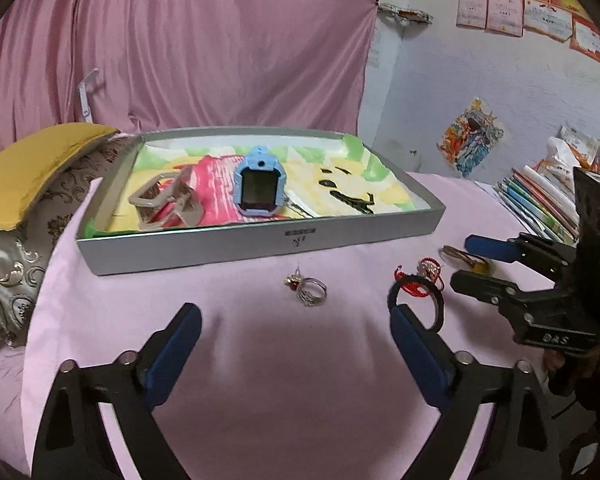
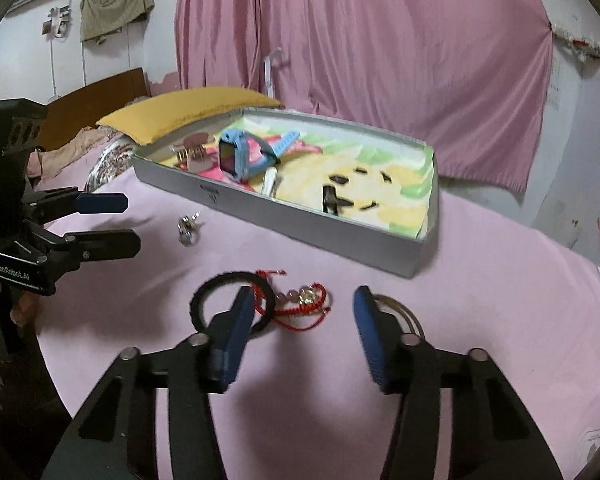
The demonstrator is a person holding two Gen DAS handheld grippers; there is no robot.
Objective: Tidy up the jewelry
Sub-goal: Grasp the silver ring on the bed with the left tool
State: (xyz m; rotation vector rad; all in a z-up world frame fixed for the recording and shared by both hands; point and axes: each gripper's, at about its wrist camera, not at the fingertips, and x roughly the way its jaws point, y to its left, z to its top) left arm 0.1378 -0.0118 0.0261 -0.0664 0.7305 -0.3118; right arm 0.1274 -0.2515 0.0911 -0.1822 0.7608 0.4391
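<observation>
A grey box [image 1: 260, 246] [image 2: 300, 224] on the pink cloth holds a blue watch [image 1: 259, 186] [image 2: 240, 158] and a beige hair clip [image 1: 164, 200] [image 2: 194, 152]. Silver rings [image 1: 309, 289] [image 2: 188, 230] lie in front of the box. A black hair band [image 1: 440, 304] [image 2: 204, 292], a red string bracelet [image 1: 426, 276] [image 2: 304, 300] and a thin gold bangle [image 1: 458, 256] [image 2: 410, 314] lie to the right. My left gripper [image 1: 296, 320] [image 2: 130, 224] is open just short of the rings. My right gripper [image 2: 302, 310] [image 1: 460, 264] is open over the red bracelet.
A yellow cushion [image 1: 32, 168] and a patterned pillow [image 1: 8, 264] lie left of the box. Stacked books [image 1: 540, 204] sit at the right. A pink curtain [image 1: 204, 48] hangs behind.
</observation>
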